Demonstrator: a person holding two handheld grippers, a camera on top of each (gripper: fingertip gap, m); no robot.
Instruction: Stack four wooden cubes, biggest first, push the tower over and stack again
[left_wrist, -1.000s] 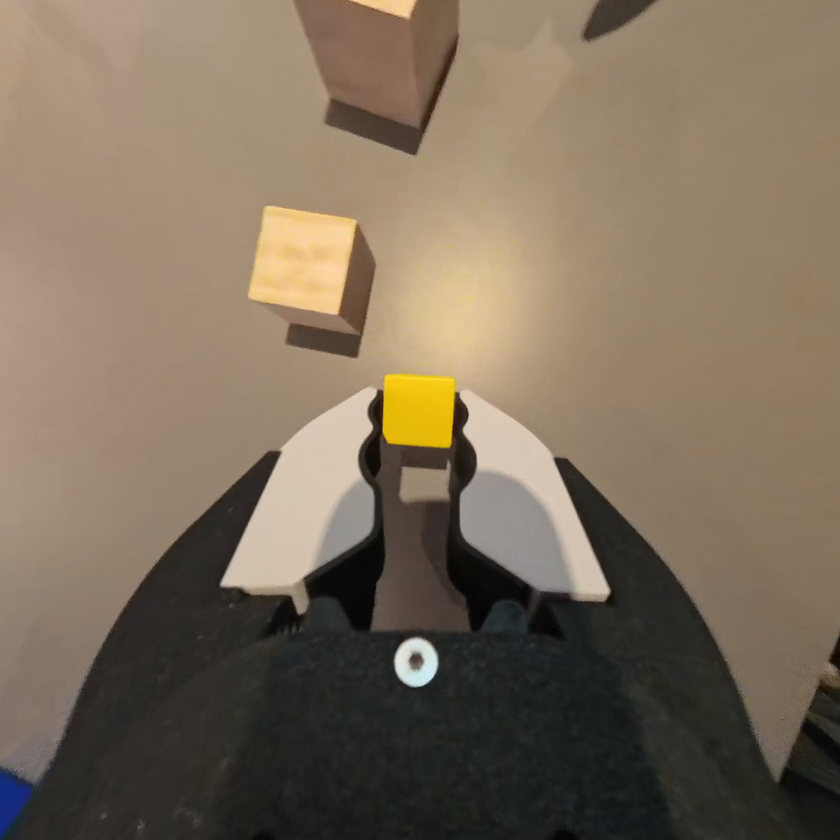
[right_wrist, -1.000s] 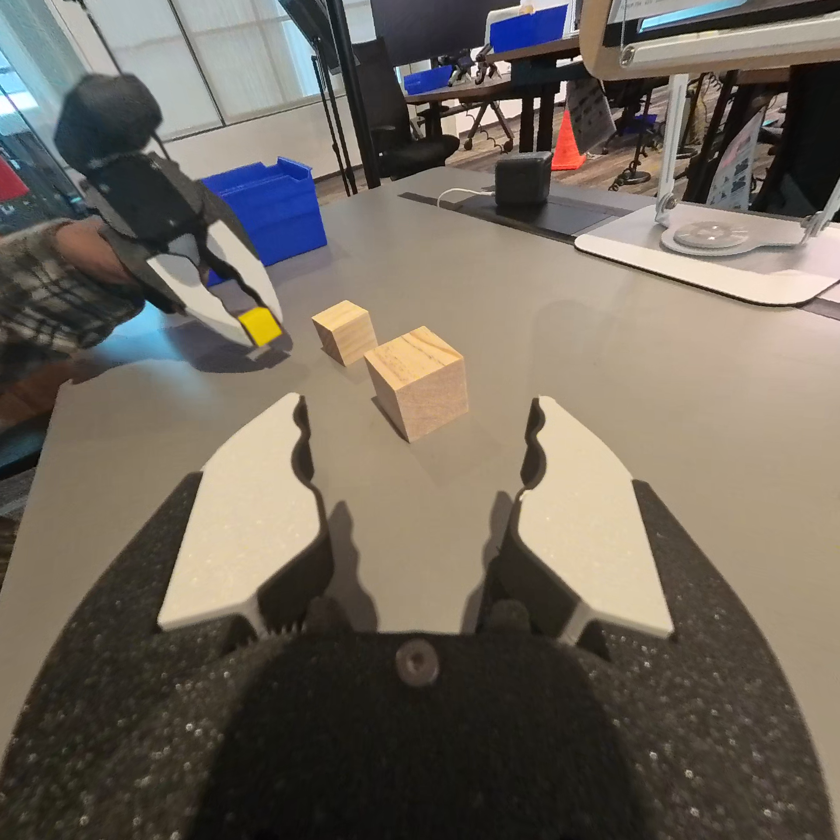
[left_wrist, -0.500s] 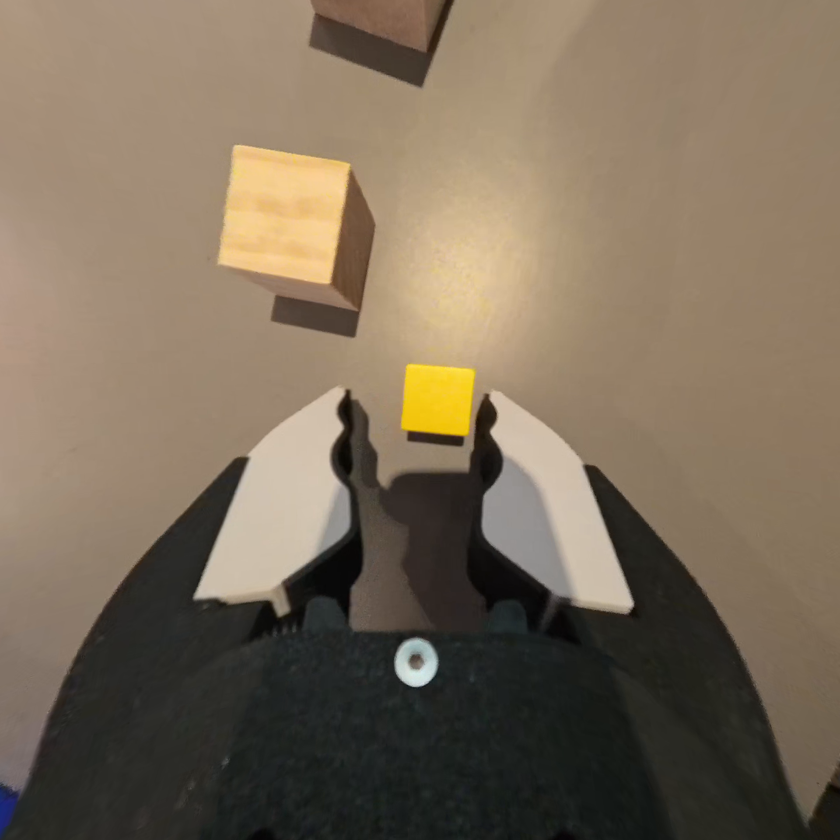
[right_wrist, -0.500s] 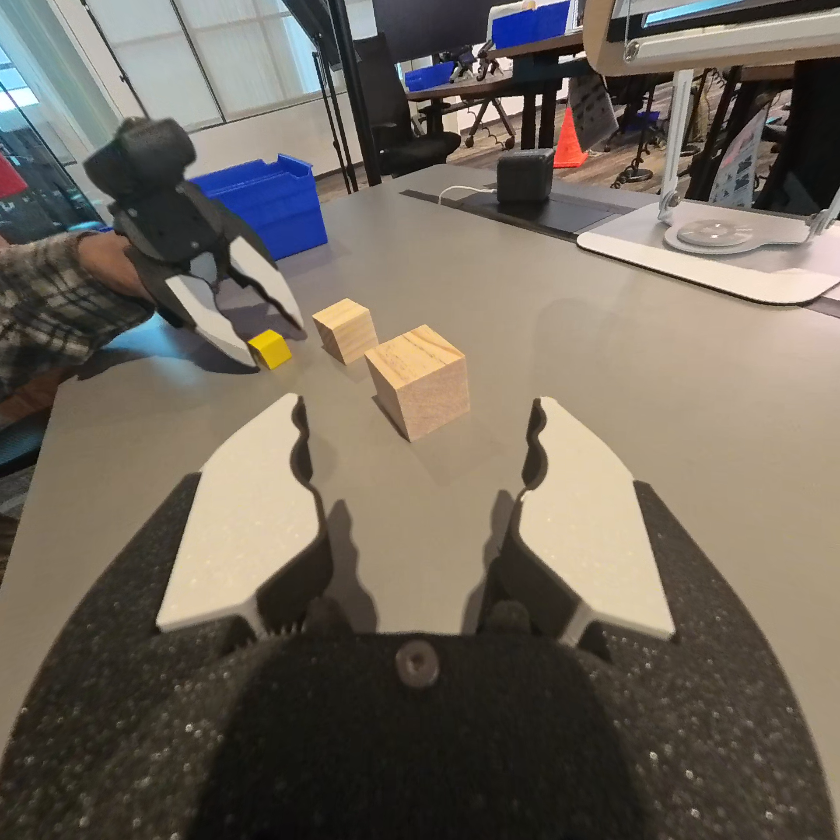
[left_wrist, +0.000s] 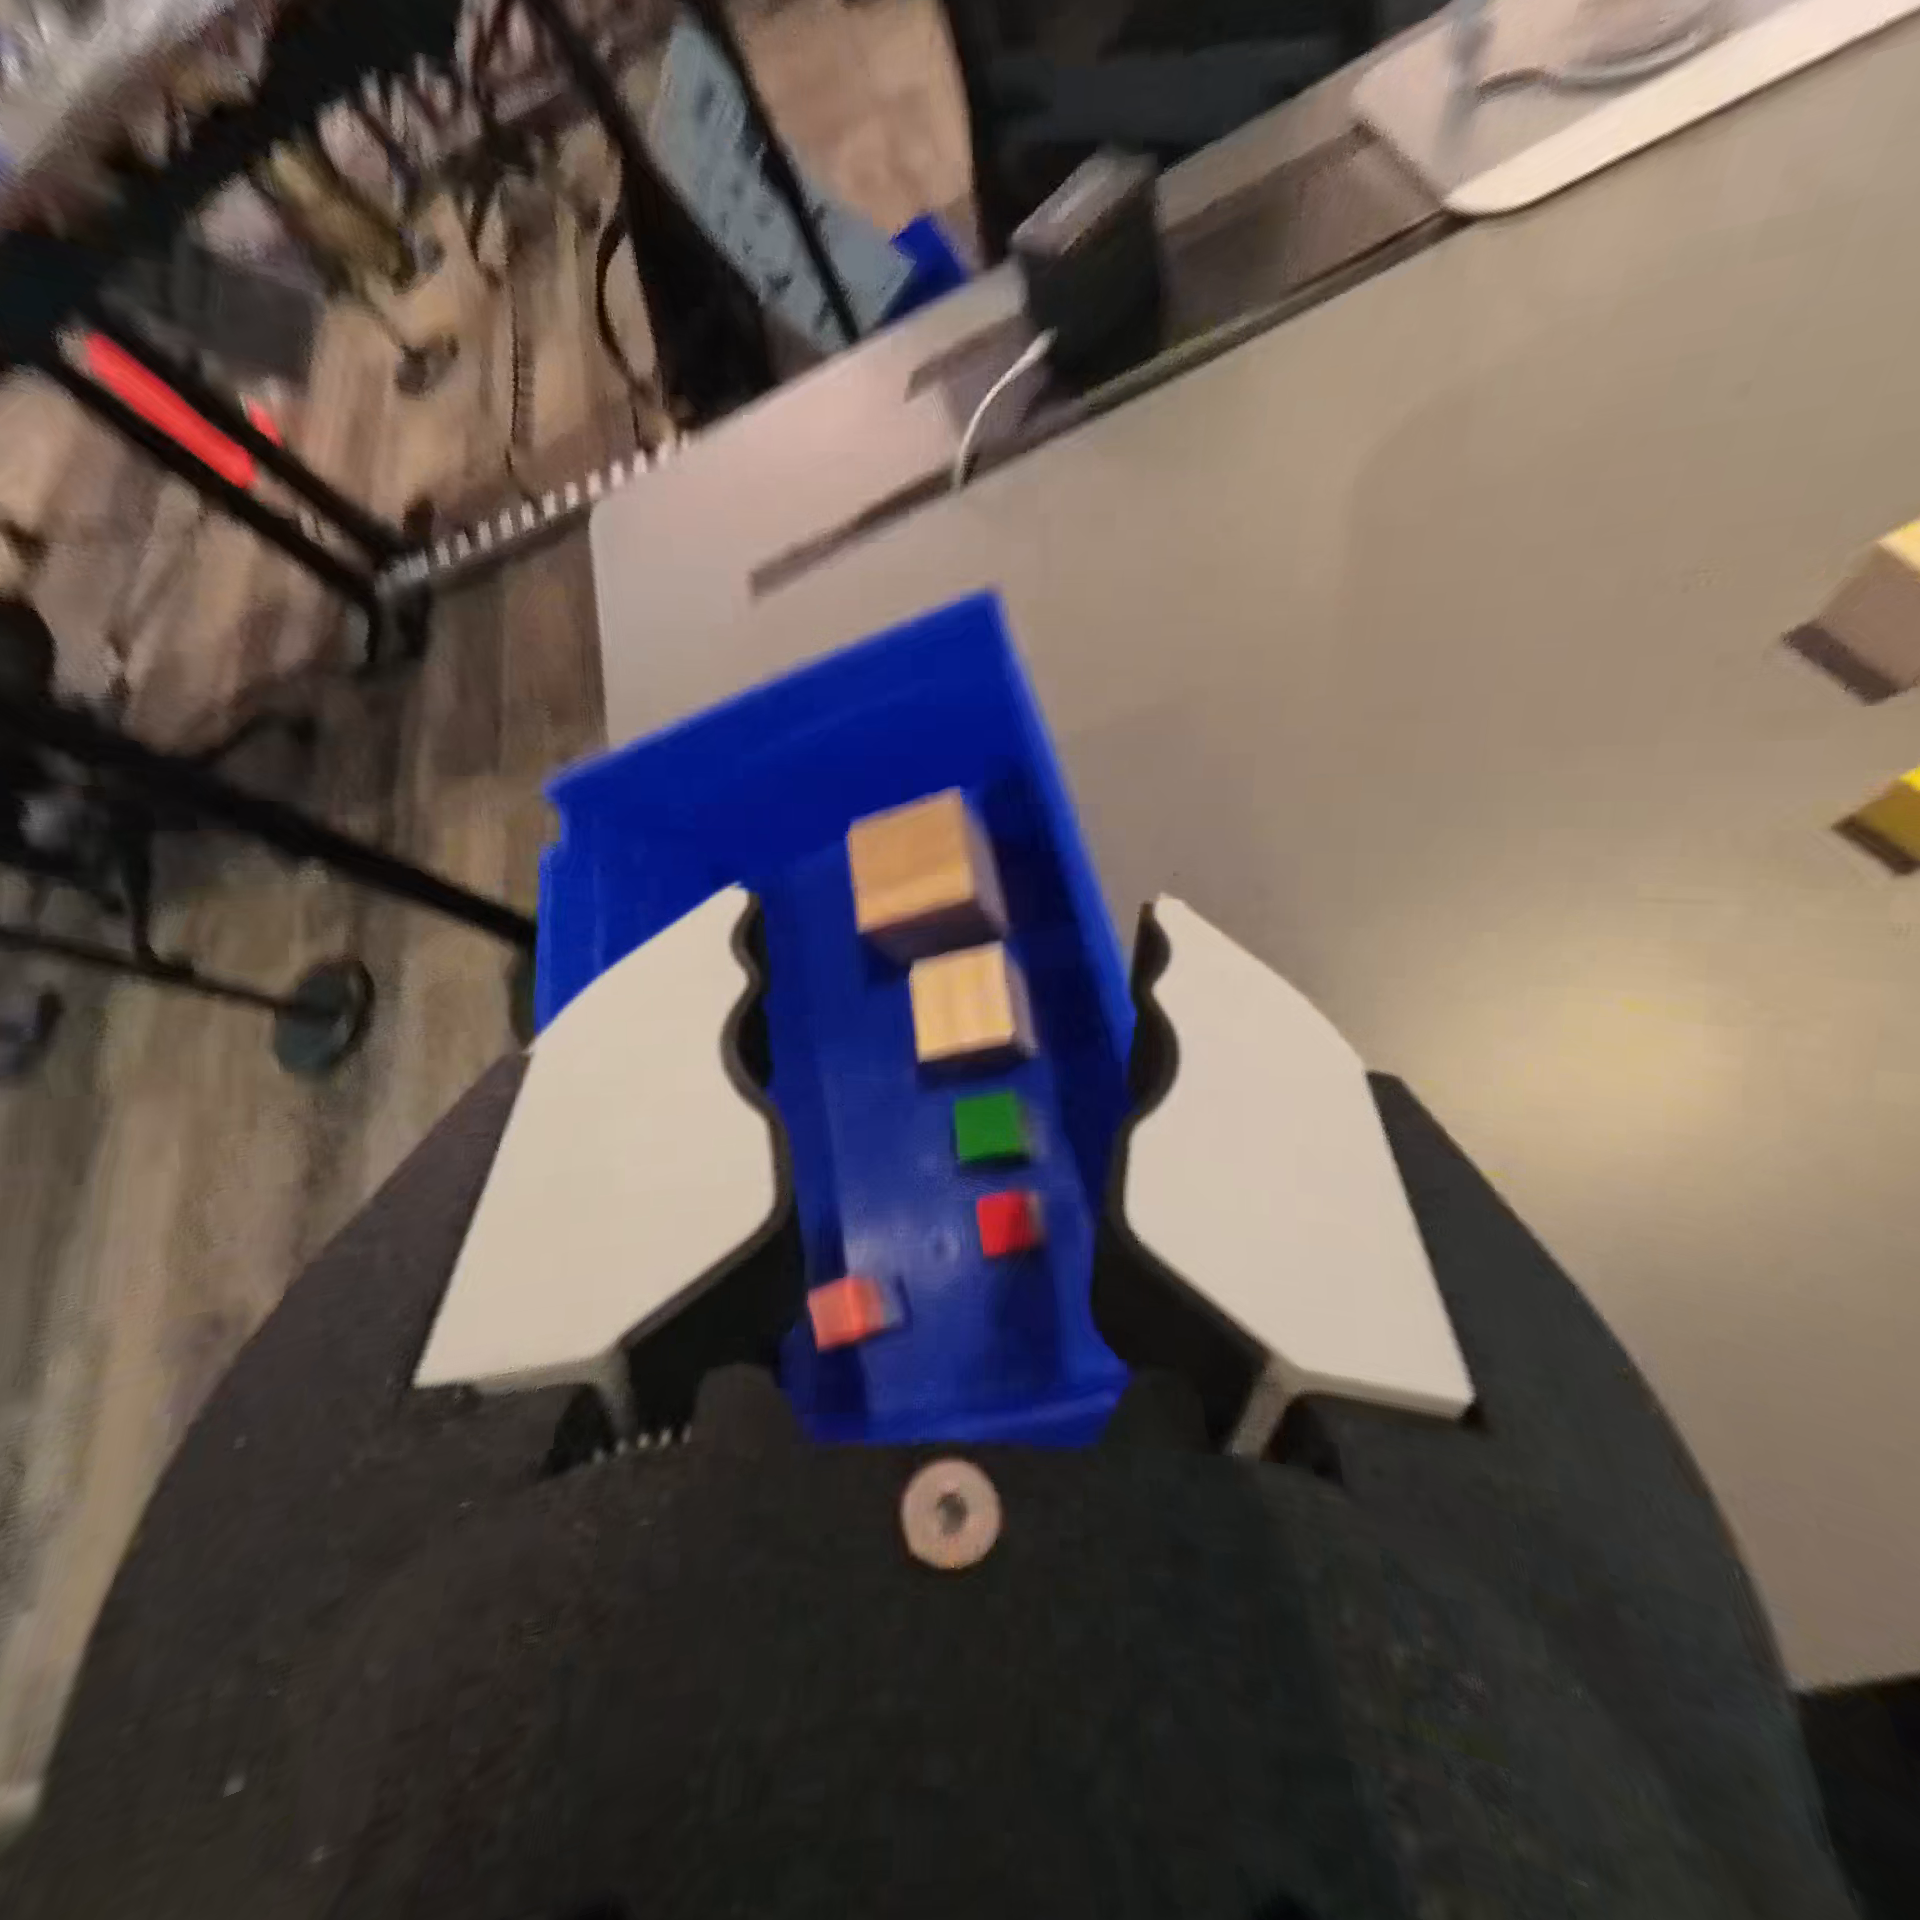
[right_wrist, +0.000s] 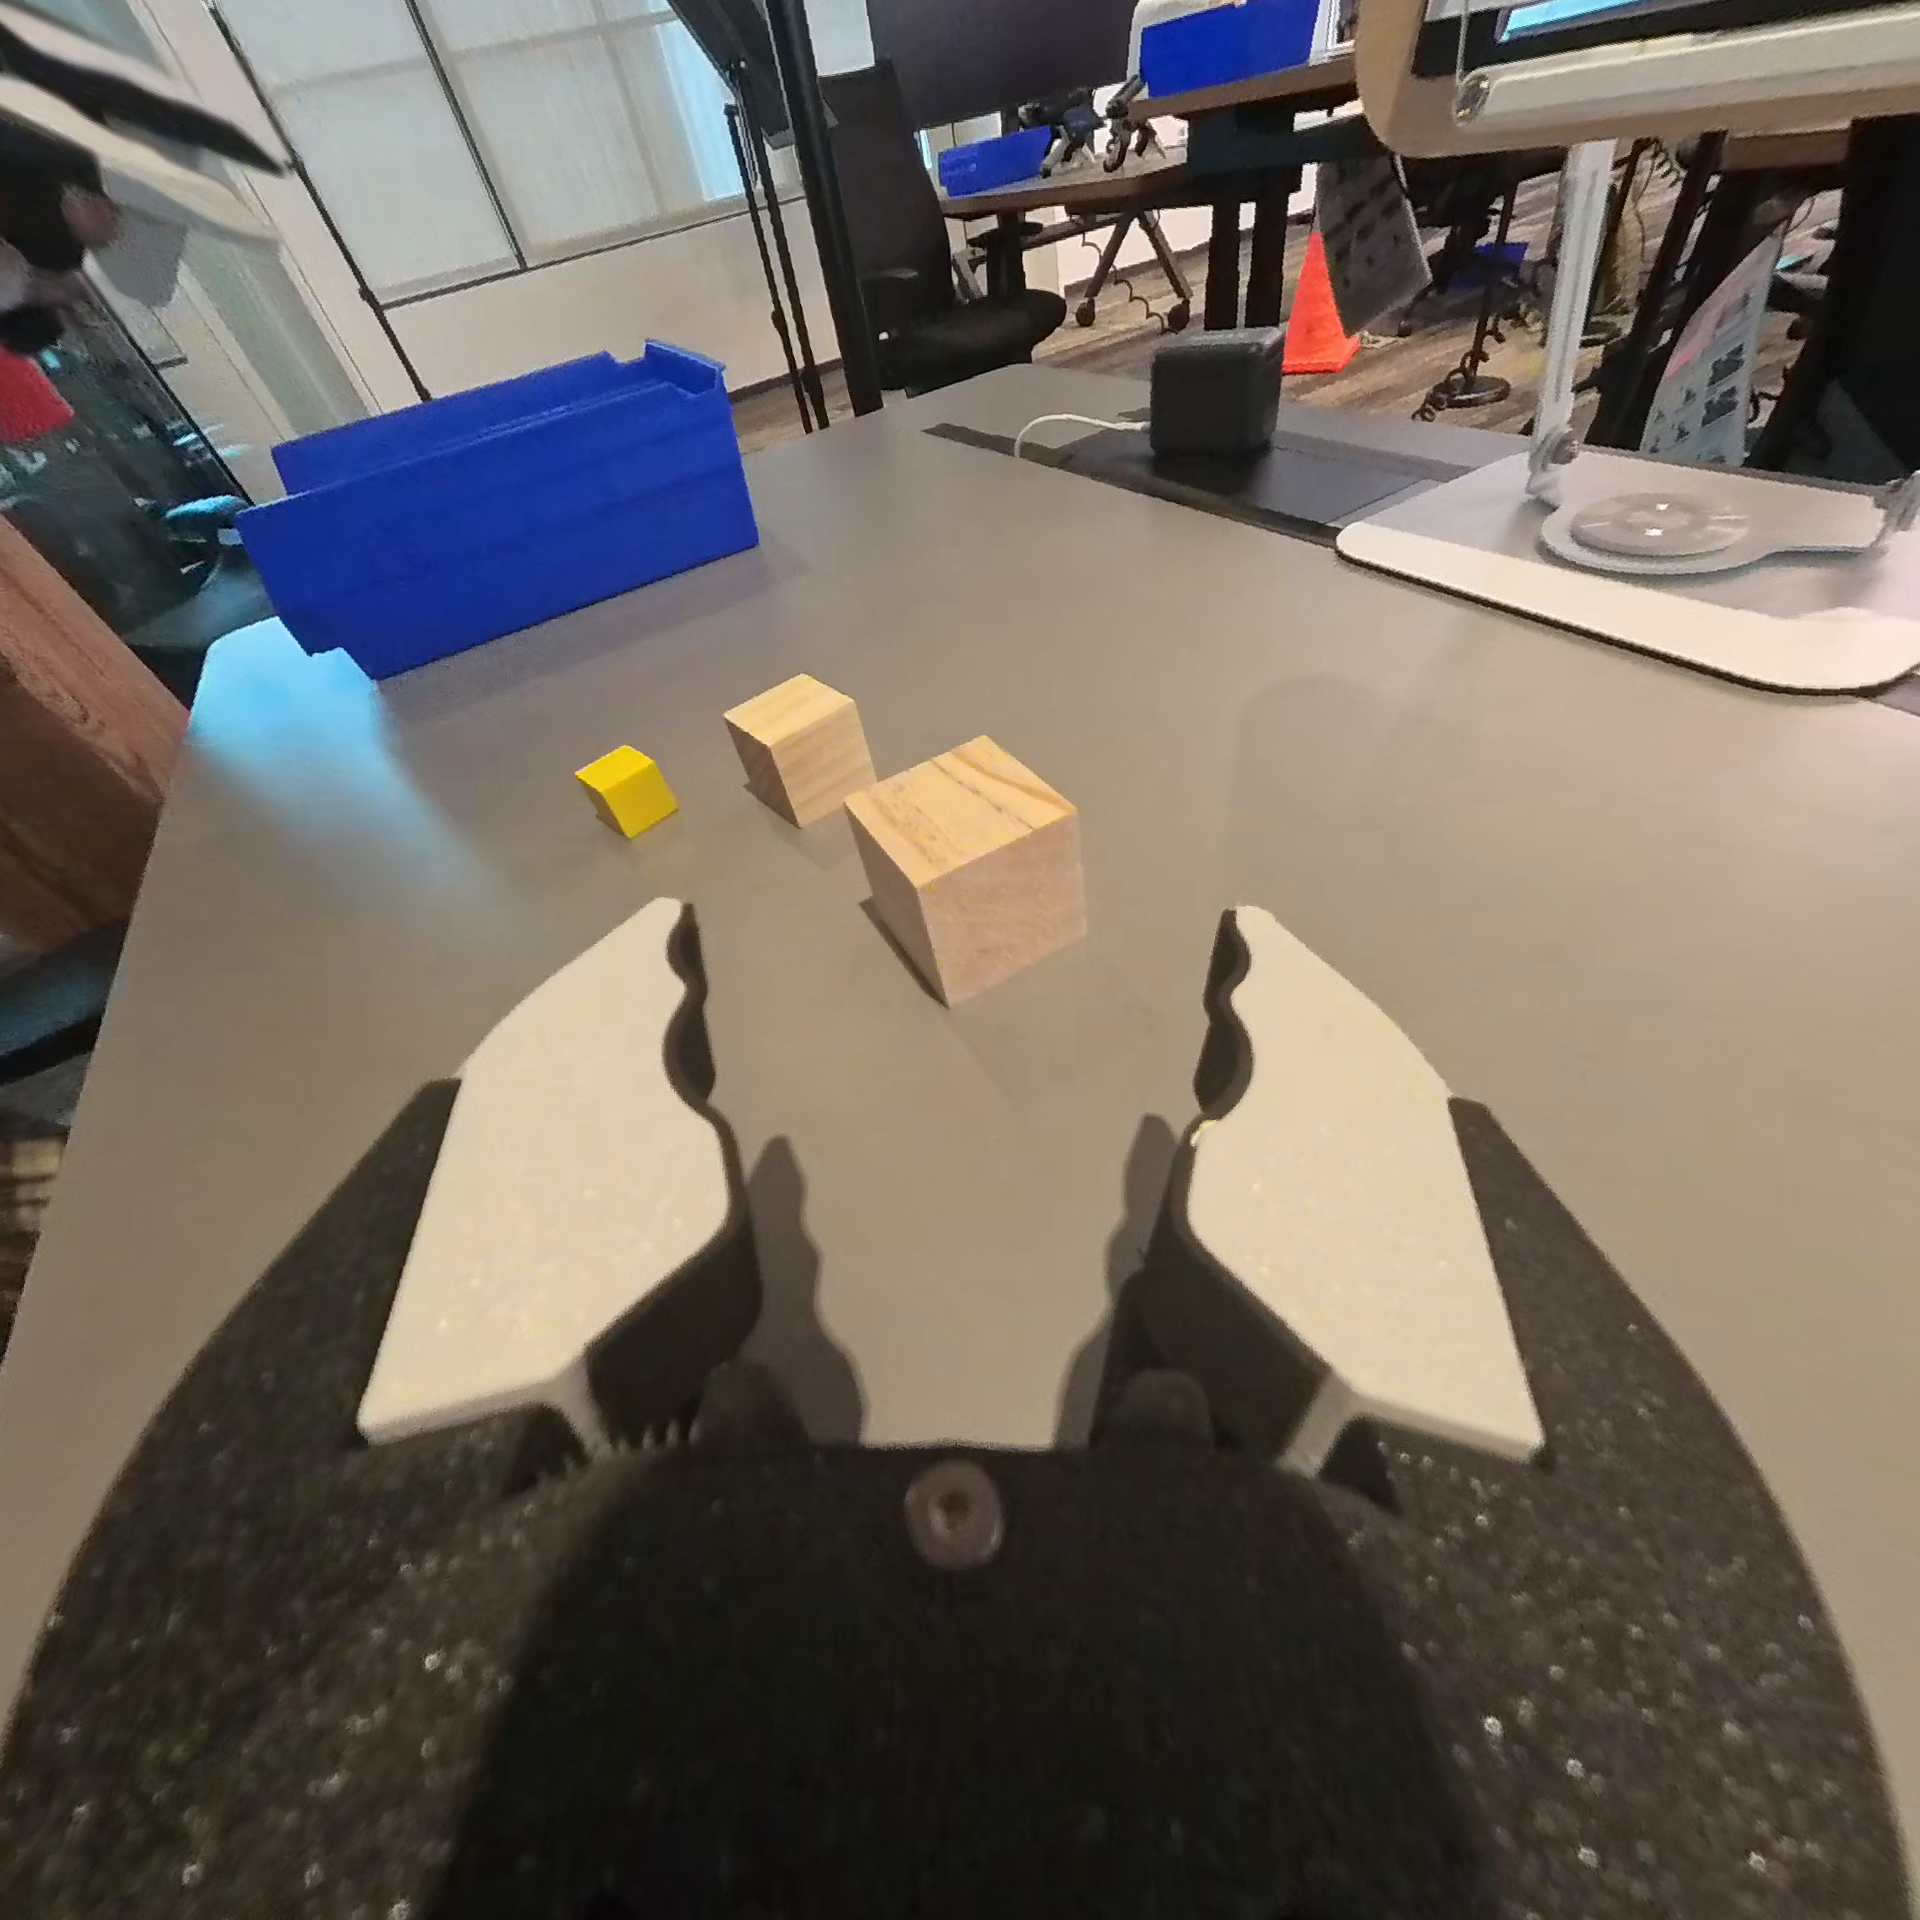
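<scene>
Altogether five cubes in blue bin, three cubes on table

The left wrist view is smeared by motion blur: the blue bin between the fingers and the cubes inside it have soft edges, and the floor beyond the left finger is streaked. A warm glare patch lies on the bench beside the right finger. The right wrist view is sharp and evenly bright, perhaps lit from the windows far ahead. The large wooden cube ahead of the fingers casts a short, soft shadow. Wide-angle bending curves the edges of both views.
</scene>
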